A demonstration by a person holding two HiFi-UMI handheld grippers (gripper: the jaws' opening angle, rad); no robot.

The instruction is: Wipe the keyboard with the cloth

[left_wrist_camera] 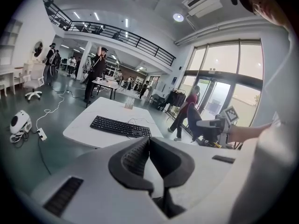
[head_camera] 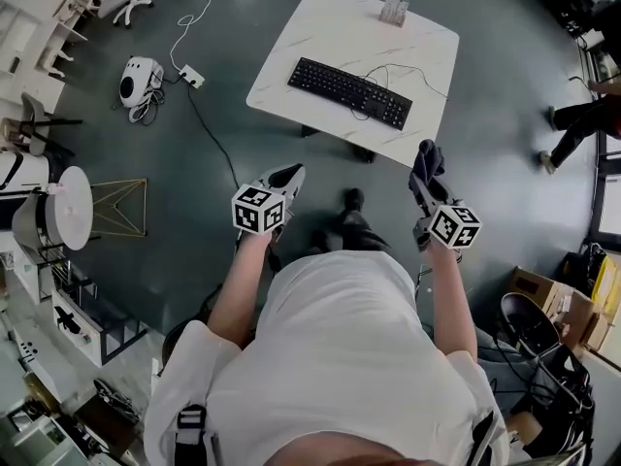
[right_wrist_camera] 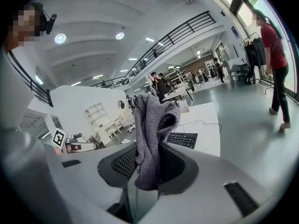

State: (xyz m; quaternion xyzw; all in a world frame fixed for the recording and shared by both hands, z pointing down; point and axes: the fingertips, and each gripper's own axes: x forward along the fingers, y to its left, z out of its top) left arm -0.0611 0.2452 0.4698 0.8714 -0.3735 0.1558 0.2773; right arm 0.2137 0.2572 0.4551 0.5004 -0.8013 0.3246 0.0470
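1. Seen from overhead, a white marbled desk (head_camera: 335, 22) stands on a dark grey floor (head_camera: 223, 231). A black keyboard (head_camera: 349, 93) lies at a slant across the middle of the desk.
2. A thin cable (head_camera: 388, 69) loops over the desk just beyond the right half of the keyboard.
3. A small clear holder (head_camera: 394, 11) stands upright beyond the keyboard, at the far edge of the desk.
4. The wearer (head_camera: 340, 357), in a white shirt, stands on the near side of the keyboard, off the desk, with one tool in each hand. Both tools are in the air, well apart from the keyboard.
5. The left tongs (left_wrist_camera: 148, 140) have their jaws pressed together with nothing between them. They point toward the keyboard from its near left side.
6. The right tongs (right_wrist_camera: 149, 148) are clamped on a grey knitted cloth (head_camera: 428, 160). The cloth bunches up above the jaw tips, and a short end hangs down between the ribbed pads.
7. The cloth is held up in the air on the near side of the keyboard's right end. It touches neither the keyboard nor the desk.
8. Well to the left of the keyboard, on the floor, sit a rounded white device (head_camera: 141, 81) and a white power strip (head_camera: 191, 76) with cords trailing from them.
9. Far to the right of the keyboard, the legs of a second person (head_camera: 577, 119) show at the edge of the overhead view.
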